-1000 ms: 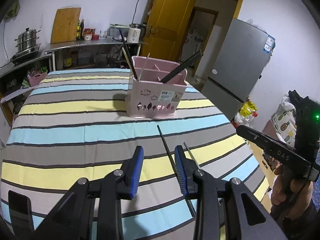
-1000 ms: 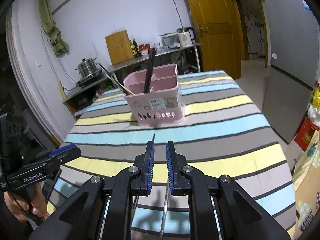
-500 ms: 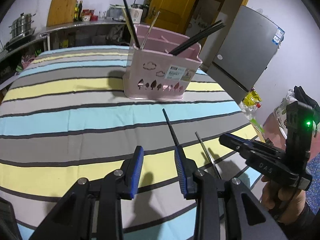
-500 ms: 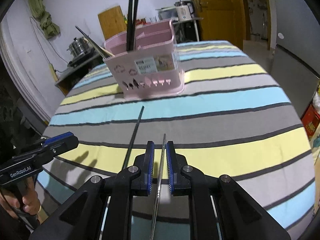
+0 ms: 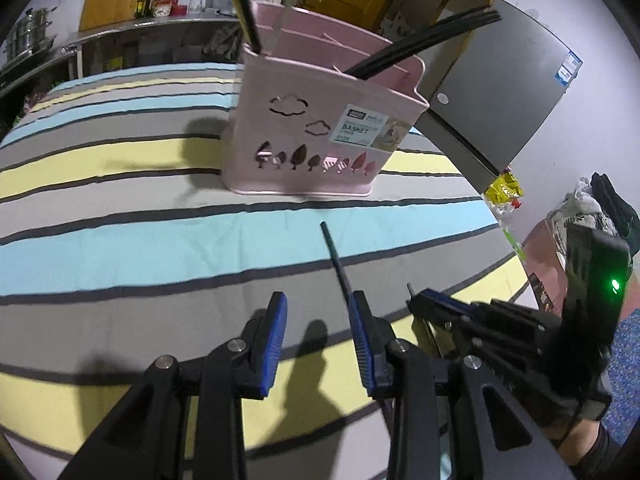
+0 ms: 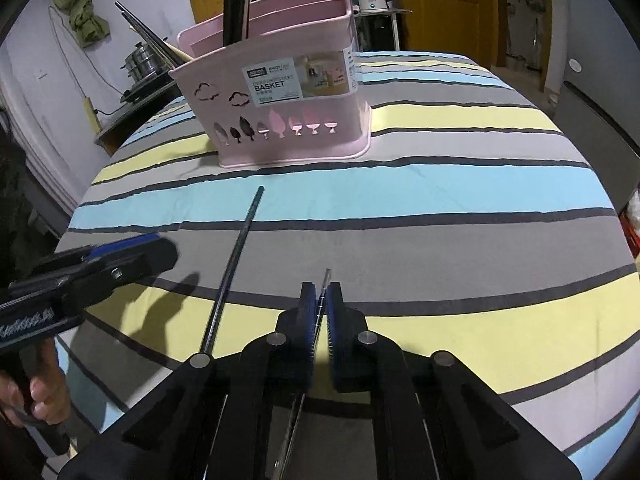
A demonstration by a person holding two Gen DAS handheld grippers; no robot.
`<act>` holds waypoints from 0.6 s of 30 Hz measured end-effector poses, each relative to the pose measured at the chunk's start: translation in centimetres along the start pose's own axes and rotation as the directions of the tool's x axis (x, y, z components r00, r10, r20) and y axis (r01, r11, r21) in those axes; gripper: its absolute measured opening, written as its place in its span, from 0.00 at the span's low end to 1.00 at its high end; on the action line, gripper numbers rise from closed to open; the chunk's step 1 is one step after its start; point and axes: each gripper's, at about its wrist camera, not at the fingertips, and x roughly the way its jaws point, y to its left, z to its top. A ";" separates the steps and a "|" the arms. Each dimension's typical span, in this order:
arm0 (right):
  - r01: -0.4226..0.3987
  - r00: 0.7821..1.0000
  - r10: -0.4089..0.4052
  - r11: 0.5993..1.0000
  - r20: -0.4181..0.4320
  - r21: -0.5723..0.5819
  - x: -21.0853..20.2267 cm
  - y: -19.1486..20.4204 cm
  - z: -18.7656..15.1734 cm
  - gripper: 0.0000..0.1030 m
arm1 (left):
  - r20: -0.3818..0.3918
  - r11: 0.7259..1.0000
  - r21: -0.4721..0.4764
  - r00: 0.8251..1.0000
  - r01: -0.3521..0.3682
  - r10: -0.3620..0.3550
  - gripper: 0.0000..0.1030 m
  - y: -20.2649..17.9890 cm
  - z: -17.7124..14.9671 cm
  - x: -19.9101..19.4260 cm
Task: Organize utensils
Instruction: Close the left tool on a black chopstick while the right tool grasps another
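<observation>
A pink utensil basket [image 5: 320,128] [image 6: 276,96] stands on the striped table, with black chopsticks [image 5: 420,46] and other sticks in it. A black chopstick [image 5: 336,258] [image 6: 236,256] lies on the cloth in front of it. My left gripper [image 5: 318,336] is open, low over the table, its right finger beside the black chopstick's near part. My right gripper [image 6: 320,312] has its jaws nearly shut around a thin metal chopstick [image 6: 325,286] whose tip sticks out ahead. It also shows in the left wrist view [image 5: 424,308] at right.
The striped tablecloth [image 6: 460,184] covers a table with a rounded edge. A grey fridge [image 5: 500,100] and a yellow door [image 6: 444,12] stand beyond it. A counter with a pot [image 6: 140,62], cutting board and kettle lines the far wall.
Both grippers have moved forward and down toward the basket. The right gripper's fingers now sit around the metal chopstick. The left gripper stays open beside the black chopstick.
</observation>
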 end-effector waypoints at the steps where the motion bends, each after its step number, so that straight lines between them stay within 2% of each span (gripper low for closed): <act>1: -0.001 1.000 0.001 1.000 0.000 0.003 -0.1 -0.2 0.0 0.05 | -0.007 1.000 0.002 1.000 0.002 -0.002 0.33 -0.2 0.3 0.5; 8: 0.014 1.000 -0.014 0.999 0.006 0.030 -0.7 -1.6 -0.4 0.05 | -0.035 0.998 0.060 0.999 -0.033 0.036 0.33 -1.9 1.1 3.7; 10: 0.013 1.000 -0.014 0.999 0.007 0.042 -0.8 -1.9 -0.5 0.05 | -0.031 0.992 0.105 0.997 -0.074 0.078 0.22 -2.6 0.9 3.8; 11: 0.014 1.000 -0.014 0.999 0.007 0.045 -0.8 -2.0 -0.5 0.05 | -0.033 0.988 0.124 0.995 -0.087 0.092 0.13 -2.7 0.7 3.8; 18: 0.015 1.000 -0.015 0.998 0.005 0.062 -1.2 -2.2 -0.9 0.05 | -0.048 0.982 0.173 0.996 -0.071 0.080 0.10 -0.9 -1.8 1.2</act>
